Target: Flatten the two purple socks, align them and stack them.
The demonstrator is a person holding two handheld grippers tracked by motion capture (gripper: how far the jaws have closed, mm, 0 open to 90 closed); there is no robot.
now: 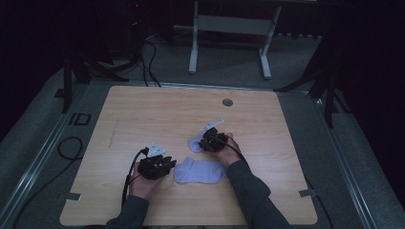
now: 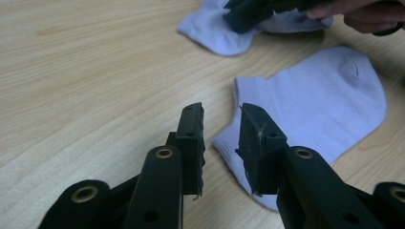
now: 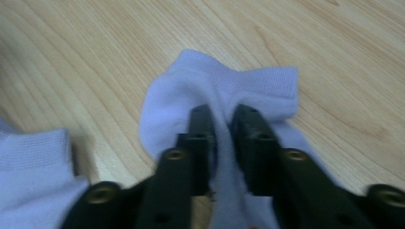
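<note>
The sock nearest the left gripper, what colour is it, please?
Pale lavender sock, best in the left gripper view.

The counter (image 1: 143, 109) lies bare across its far half and down both sides — open passage there. Near the front middle, two socks — one flat (image 1: 199, 171), one (image 1: 195, 143) pinched by the right tool (image 1: 208, 141) — and both hands crowd the space.

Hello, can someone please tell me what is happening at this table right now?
A person works at a light wooden table with two hand-held grippers and two pale lilac ankle socks. The right gripper has its jaws closed on a fold of the farther sock. The left gripper is open and empty, with its jaws just in front of the cuff of the nearer sock, which lies flat.
</note>
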